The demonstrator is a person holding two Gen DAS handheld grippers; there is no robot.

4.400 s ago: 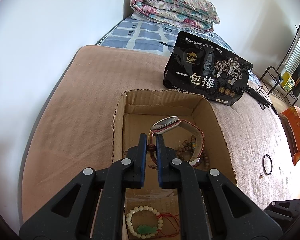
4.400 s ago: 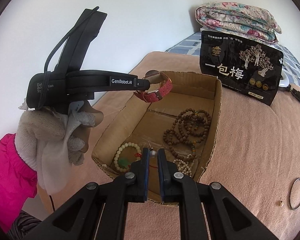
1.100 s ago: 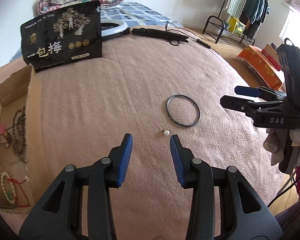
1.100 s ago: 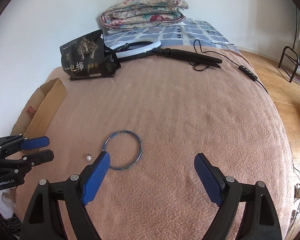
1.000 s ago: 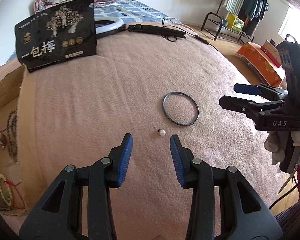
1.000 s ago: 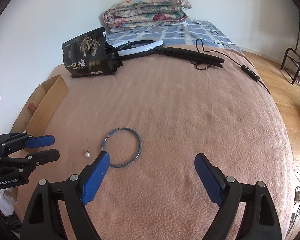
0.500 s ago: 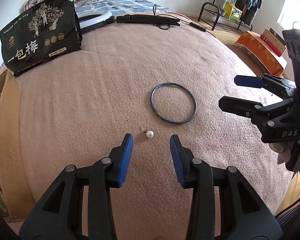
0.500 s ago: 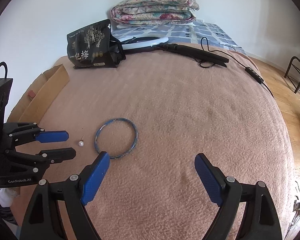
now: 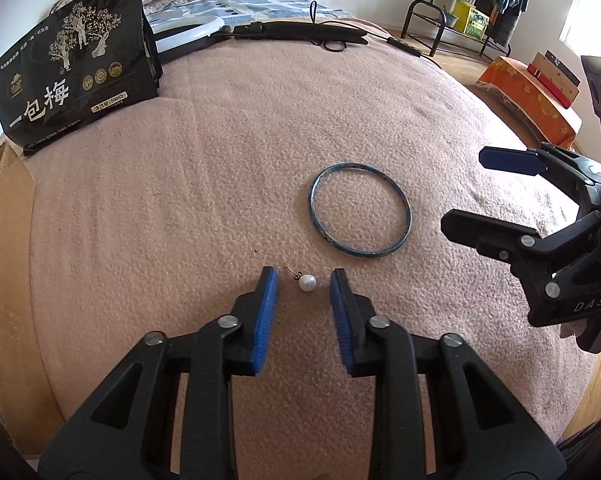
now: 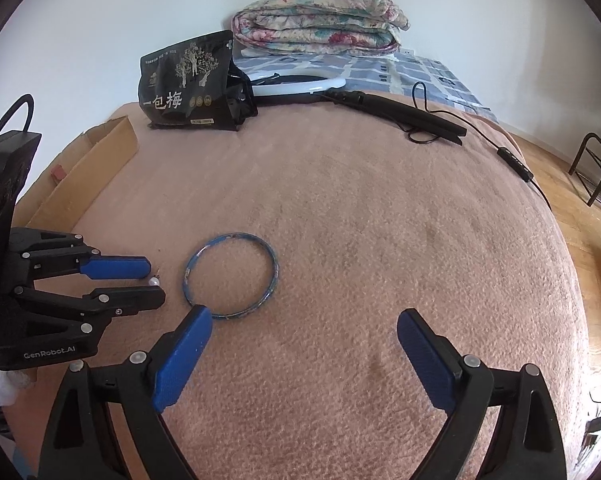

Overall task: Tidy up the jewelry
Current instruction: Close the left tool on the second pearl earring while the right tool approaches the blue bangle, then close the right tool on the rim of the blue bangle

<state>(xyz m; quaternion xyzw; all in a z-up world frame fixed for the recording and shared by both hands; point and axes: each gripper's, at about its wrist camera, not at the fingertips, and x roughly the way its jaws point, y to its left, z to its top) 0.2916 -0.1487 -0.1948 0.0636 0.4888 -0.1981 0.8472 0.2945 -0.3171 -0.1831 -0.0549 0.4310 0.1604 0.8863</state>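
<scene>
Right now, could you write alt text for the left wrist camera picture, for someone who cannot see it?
The left gripper is closing its blue pads around a small pearl earring lying on a pink blanket, not yet touching it. A blue bangle lies just beyond, the open right gripper reaches in from the right, and a black snack bag stands at the back left.
</scene>
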